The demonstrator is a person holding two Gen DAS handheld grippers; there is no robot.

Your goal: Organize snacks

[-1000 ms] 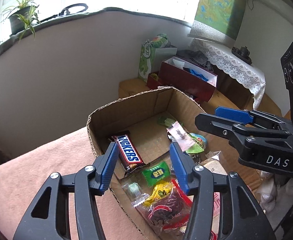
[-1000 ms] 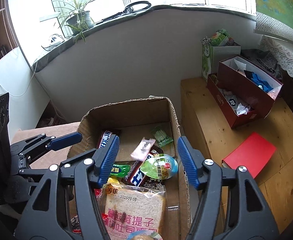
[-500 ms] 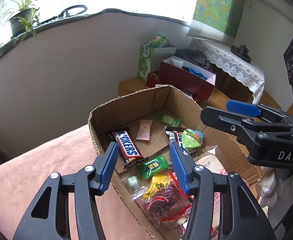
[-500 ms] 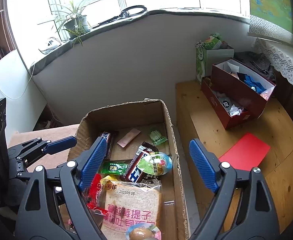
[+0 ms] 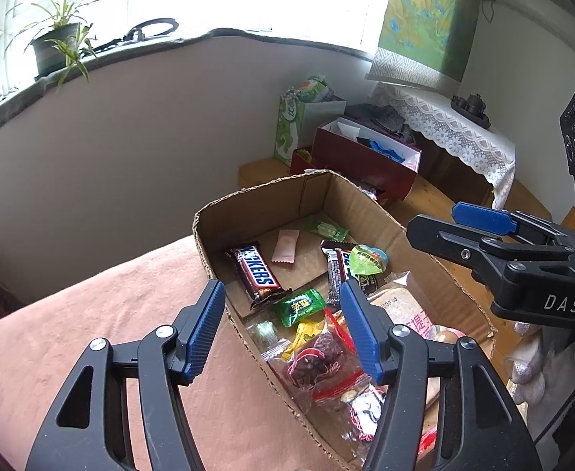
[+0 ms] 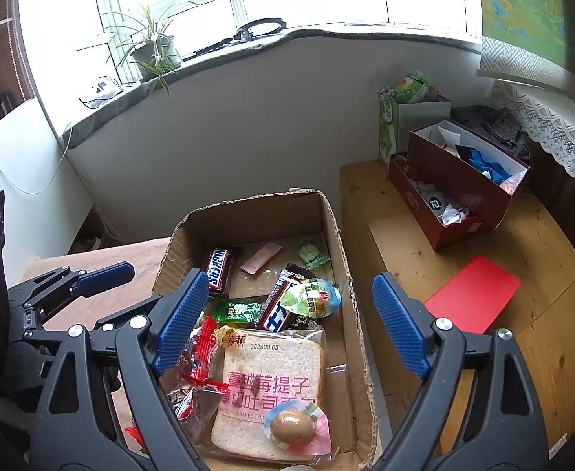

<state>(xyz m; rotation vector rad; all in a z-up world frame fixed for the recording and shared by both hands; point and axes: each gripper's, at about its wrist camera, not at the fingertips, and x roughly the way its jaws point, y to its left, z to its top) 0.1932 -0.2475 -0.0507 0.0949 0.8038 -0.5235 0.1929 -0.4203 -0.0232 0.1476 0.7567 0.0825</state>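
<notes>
Left claw (image 5: 283, 327): jaws apart and just widened, nothing gripped; hanging over the near wall of the cardboard box (image 5: 256, 212), above the loose sweets.
Right claw (image 6: 287, 322): jaws spread wide after just opening, nothing between the pads; poised over the middle of the box.
Snacks: all lying in the box. Snickers bar (image 5: 257, 272) at the left wall, pink sachet (image 5: 285, 246) flat on the floor at the back, green candy (image 5: 301, 306) toward the front, bread slice pack (image 6: 271, 388) and packed egg (image 6: 293, 428) nearest.
Box: resting on a pink cloth (image 5: 91, 314), just beside the wooden bench (image 6: 464, 353).
Step in hand, as judged: a drop finished, claws free for the next pick or for tidying.
Doing it well: come down with jaws wide, clear of the cardboard rim; pinch wrappers by an edge, never the soft bread; lift straight out before moving sideways.
Only in the right view: egg, full face of the bread pack, red card (image 6: 472, 294) on the bench.
Only in the left view: bag of dark dried fruit (image 5: 319, 361) at the near wall, a gloved hand (image 5: 539, 361) under the right claw.
</notes>
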